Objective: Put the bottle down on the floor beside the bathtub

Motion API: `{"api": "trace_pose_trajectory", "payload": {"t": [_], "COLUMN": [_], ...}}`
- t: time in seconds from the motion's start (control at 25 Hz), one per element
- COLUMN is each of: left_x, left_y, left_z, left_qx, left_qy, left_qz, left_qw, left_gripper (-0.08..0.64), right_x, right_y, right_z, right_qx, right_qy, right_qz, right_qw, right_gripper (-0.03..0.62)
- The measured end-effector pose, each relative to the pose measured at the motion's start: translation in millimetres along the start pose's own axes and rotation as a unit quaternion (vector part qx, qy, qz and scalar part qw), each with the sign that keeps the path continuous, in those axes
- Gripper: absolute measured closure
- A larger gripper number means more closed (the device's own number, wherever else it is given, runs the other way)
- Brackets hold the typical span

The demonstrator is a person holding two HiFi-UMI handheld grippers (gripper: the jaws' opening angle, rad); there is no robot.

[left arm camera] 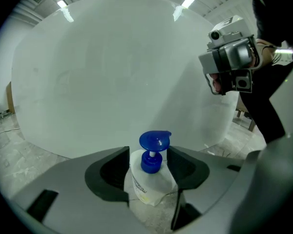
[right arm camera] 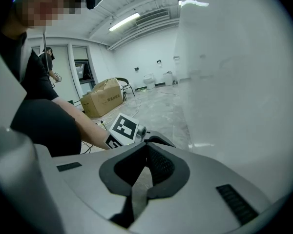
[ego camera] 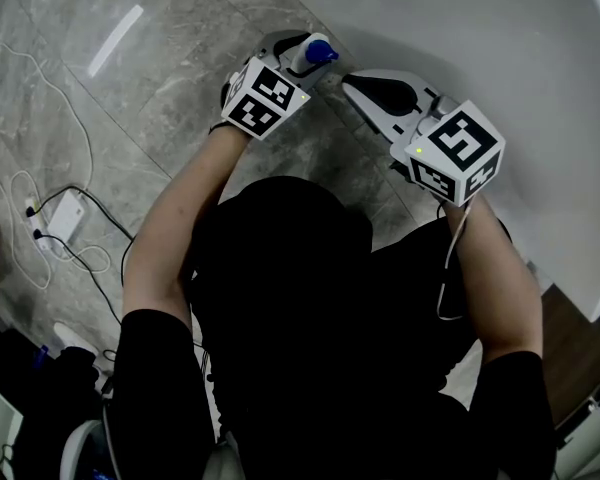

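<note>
Bottle [left arm camera: 149,179], white with a blue pump top, stands on the grey marbled floor [ego camera: 130,88] just beside the curved white wall of the bathtub [ego camera: 460,28]. Seen from the head view, a person in a black short-sleeved top leans over it with both arms stretched toward the bathtub. The left gripper [ego camera: 302,53] reaches the foot of the bathtub wall with the bottle between its fingers [left arm camera: 110,172]; they are spread to either side of it, close against its body, with no clear squeeze on it. The right gripper [ego camera: 352,83] hovers next to the left one, also close to the bathtub wall, its fingers [right arm camera: 158,167] pressed together at the tips with nothing between them. Farther out from the bathtub, a white power strip [ego camera: 65,216] lies on the floor among loose cables. In the right gripper view, a cardboard box [right arm camera: 102,99] sits well away from the bathtub across the room.
</note>
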State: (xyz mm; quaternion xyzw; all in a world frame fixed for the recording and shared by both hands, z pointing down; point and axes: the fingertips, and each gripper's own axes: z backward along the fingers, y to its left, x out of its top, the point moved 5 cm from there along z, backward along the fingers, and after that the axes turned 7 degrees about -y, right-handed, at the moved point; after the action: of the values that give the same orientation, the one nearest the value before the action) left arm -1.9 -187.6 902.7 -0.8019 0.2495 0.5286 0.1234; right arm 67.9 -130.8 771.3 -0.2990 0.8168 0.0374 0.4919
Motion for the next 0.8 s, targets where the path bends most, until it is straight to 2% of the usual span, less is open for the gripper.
{"api": "trace_pose_trajectory", "payload": {"t": [0.16,0.28,0.36,0.56,0.72,0.8], "left_x": [-8,-14,-17,-14,-2,1], "left_y": [-2,-5,-8,-16,-10,0], "left_z": [4,13,21,44,75,90], "left_qx": [0.000,0.003,0.004,-0.006,-0.007,0.004], "left_qy": [0.007,0.006,0.011,0.024,0.013,0.011], "left_qz": [0.009,0.024,0.031,0.013,0.036,0.045], "left_qw": [0.9999,0.9997,0.9994,0.9996,0.9992,0.9989], "left_gripper": [0.268,0.256,0.256,0.253,0.255,0.270], "right_x": [-2,-1,2,2,-3,2], "right_y": [-1,-2,-1,-3,-11,-10], "right_z": [-3,-5,-6,-12,-18,-23], "right_qx": [0.005,0.004,0.007,0.023,0.019,0.020], "right_qy": [0.002,-0.001,-0.003,-0.002,0.009,0.008], "right_qz": [0.002,0.001,0.002,0.021,0.030,0.031], "right_qw": [1.000,1.000,1.000,1.000,0.999,0.999], "right_gripper": [0.565,0.564,0.563,0.564,0.564,0.565]}}
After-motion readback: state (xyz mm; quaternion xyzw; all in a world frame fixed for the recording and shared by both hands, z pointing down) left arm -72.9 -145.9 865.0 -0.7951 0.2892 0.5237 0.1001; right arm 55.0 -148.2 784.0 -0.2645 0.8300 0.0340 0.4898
